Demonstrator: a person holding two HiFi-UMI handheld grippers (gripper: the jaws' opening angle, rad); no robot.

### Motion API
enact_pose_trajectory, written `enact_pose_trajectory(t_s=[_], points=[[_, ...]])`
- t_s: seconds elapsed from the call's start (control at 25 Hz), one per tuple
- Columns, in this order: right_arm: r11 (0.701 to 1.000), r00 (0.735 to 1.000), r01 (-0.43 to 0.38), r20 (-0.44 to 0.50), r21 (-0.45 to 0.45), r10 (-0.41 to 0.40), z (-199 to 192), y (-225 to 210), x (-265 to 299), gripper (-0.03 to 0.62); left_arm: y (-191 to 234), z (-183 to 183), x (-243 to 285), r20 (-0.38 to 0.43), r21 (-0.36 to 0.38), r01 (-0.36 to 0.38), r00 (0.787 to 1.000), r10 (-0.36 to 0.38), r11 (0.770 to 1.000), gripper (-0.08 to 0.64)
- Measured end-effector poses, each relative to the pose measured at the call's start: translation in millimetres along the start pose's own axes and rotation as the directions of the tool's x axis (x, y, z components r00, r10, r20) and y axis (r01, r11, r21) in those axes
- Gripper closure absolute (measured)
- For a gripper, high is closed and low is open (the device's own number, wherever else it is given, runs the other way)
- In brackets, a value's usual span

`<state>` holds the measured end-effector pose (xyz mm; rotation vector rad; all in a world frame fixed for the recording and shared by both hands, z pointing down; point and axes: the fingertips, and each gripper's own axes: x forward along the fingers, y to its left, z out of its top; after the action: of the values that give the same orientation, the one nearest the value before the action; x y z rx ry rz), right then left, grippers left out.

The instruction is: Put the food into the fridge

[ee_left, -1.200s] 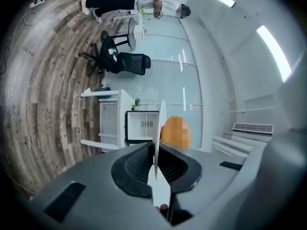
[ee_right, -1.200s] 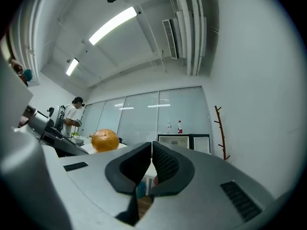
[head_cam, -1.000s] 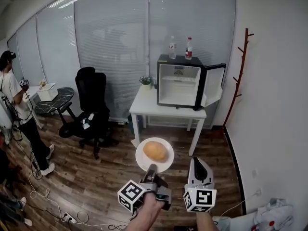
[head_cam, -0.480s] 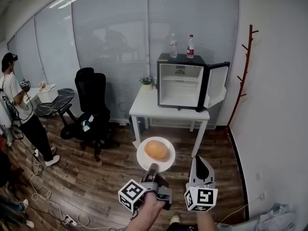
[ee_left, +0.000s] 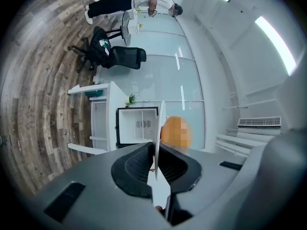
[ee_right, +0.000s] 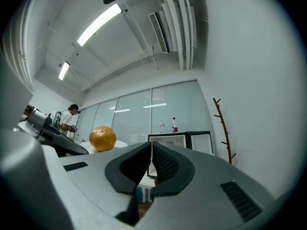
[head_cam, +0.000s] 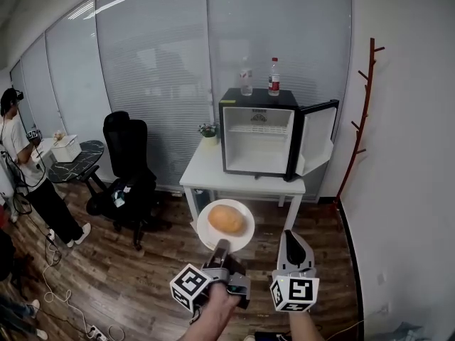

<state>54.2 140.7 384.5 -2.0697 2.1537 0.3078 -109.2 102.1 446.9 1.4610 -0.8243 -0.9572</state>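
Fridge (head_cam: 257, 144) on table (head_cam: 206, 173); seemingly wooden floor (head_cam: 128, 261)

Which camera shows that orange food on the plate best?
The head view: the orange food lies whole on its white plate, seen from above. The left gripper view shows it blurred, with the plate edge-on; the right gripper view shows it sharp but small.

the plate (head_cam: 204, 231) is white, smooth and glossy; the round food (head_cam: 226, 219) on it has an orange-brown skin with a soft sheen. the left gripper (head_cam: 222, 247) and right gripper (head_cam: 292, 239) are matt grey plastic with black ribbed pads (ee_right: 165, 163). at twelve o'clock, the fridge (head_cam: 257, 133) has a glossy black shell and a smooth white lining. the floor (head_cam: 128, 261) is dark wood planks.
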Motion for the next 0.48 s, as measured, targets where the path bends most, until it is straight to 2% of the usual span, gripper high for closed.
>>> enact_pose_trajectory(t_s=[0.24, 0.48], points=[[1.0, 1.0, -0.009, 0.004, 0.021, 0.009, -14.5, -41.5, 37.4, 0.565, -0.2, -12.0, 47.4, 0.023, 0.024, 0.001, 1.0, -0.002, 1.0, 0.517], [0.999, 1.0, -0.019, -0.02, 0.036, 0.02, -36.6, -55.0, 74.0, 0.565, 10.8, -4.1, 86.1, 0.048, 0.012, -0.013, 0.999, 0.013, 1.0, 0.517]])
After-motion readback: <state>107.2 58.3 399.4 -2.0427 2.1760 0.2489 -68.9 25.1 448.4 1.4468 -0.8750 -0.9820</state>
